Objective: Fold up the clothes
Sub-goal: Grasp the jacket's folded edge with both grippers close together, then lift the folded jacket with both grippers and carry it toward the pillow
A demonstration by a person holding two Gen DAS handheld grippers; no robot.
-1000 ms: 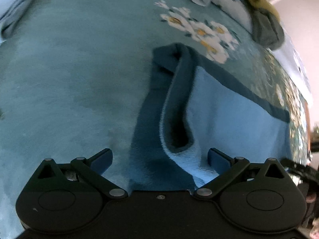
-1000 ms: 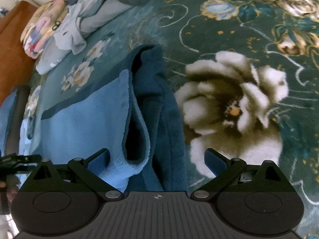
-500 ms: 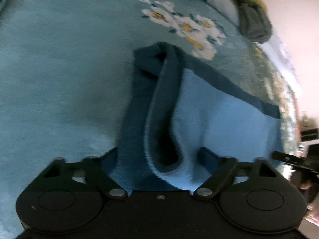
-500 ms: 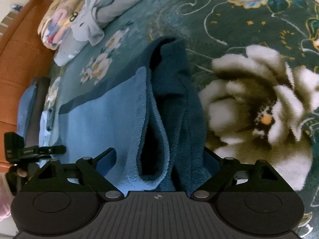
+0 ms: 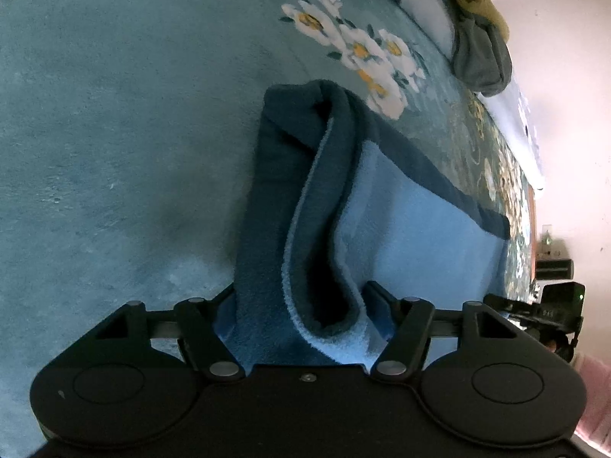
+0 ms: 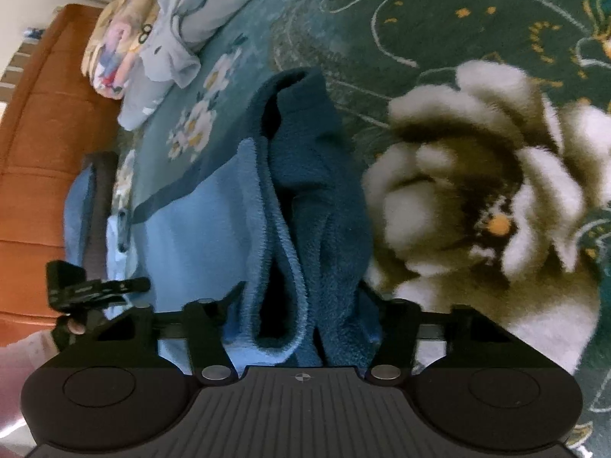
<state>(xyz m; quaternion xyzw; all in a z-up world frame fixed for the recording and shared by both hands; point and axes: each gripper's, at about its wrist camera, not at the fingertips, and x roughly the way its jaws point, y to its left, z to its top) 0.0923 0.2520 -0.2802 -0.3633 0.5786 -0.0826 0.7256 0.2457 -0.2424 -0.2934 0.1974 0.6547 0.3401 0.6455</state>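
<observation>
My left hand-held gripper [image 5: 301,305] is clenched on the near left edge of the blue fleece garment [image 5: 412,236]; both fingers press against a bunched fold of cloth, dark blue outside and light blue inside. The garment lies on the teal floral blanket [image 5: 114,133] covering a bed, its light blue face up and a dark blue band along the far edge. To the left of the fold the blanket is plain teal; beyond the far edge is a white daisy print [image 5: 359,49]. At far right sits a pile of other clothes [image 5: 477,53], grey and olive pieces on top.

In the right wrist view, an orange-brown headboard [image 6: 42,145] runs along the left, with folded pale laundry [image 6: 152,42] beside it. My right hand-held gripper [image 6: 305,305] is clenched on the opposite near edge of the same garment, fingers pressed against a raised double fold of fleece. Just right of the fold, a large white flower motif [image 6: 477,198] is printed on the blanket. The other gripper is visible at the left margin of this view.
</observation>
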